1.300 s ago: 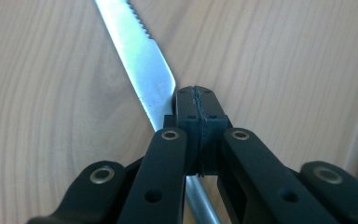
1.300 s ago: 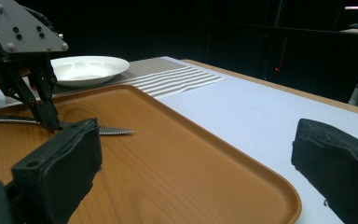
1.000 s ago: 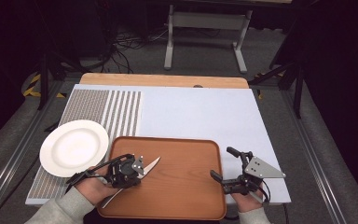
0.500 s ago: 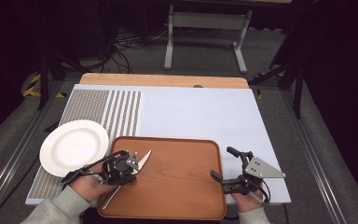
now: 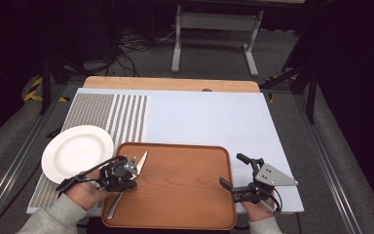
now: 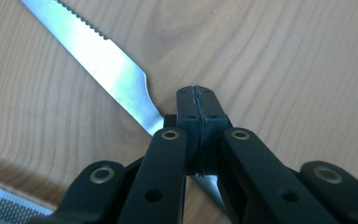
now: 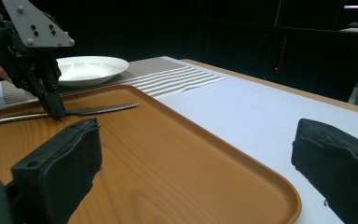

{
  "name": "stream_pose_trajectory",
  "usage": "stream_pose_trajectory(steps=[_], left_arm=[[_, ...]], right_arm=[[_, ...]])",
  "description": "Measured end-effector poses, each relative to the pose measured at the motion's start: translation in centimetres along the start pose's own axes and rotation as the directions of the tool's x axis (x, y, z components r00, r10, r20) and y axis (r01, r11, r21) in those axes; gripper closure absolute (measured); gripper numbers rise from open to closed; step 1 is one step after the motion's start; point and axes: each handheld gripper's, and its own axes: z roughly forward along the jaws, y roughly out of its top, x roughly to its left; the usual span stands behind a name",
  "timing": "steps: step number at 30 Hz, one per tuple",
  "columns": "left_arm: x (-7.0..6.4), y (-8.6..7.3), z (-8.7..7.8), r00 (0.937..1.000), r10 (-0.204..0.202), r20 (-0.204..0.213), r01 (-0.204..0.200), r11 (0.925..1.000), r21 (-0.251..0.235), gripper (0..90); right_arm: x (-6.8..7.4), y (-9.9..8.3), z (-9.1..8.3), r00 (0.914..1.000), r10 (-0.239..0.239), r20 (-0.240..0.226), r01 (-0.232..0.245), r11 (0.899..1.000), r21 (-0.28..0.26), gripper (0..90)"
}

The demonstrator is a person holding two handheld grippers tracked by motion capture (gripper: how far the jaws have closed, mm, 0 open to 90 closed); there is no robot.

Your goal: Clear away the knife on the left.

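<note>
Dark room, white table, wooden tray, left hand-held gripper clamped on knife, right hand-held gripper wide open, empty

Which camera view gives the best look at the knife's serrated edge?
The left gripper view: the knife is close, teeth sharp. The right gripper view shows its whole length, far off on the tray; the high view shows its blade tip and handle.

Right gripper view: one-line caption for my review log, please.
Left hand-held gripper clamps a knife on the wooden tray, white plate behind; right hand-held gripper open in foreground.
</note>
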Motion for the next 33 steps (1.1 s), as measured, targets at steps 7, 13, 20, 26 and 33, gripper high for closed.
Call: stream_pose_trajectory(steps=[7, 13, 20, 26, 33], left_arm=[[0.5, -0.4, -0.2, 0.9995, -0.031, -0.011, 0.031, 0.9995, 0.003, 89.9], [1.2, -1.0, -0.4, 0.9977, -0.067, -0.011, 0.067, 0.9977, 0.002, 89.9], [1.6, -1.7, -0.6, 0.9953, -0.095, -0.015, 0.095, 0.9954, -0.001, 89.9], [1.8, -2.2, -0.7, 0.9923, -0.122, -0.02, 0.122, 0.9925, -0.002, 89.9], [1.7, -2.1, -0.9, 0.994, -0.109, -0.009, 0.109, 0.9938, -0.024, 82.9]], right_arm=[[0.0, 0.0, 0.1, 1.0, 0.001, -0.002, -0.001, 1.0, 0.001, 2.1], [0.0, 0.0, 0.0, 1.0, 0.0, 0.002, 0.0, 1.0, 0.001, 2.1], [0.0, 0.0, 0.0, 1.0, 0.001, 0.001, -0.001, 1.0, 0.001, 2.1], [0.0, 0.0, 0.1, 1.0, 0.001, -0.002, -0.001, 1.0, 0.001, 2.1], [0.0, 0.0, 0.0, 1.0, -0.002, 0.0, 0.002, 1.0, 0.002, 2.1]])
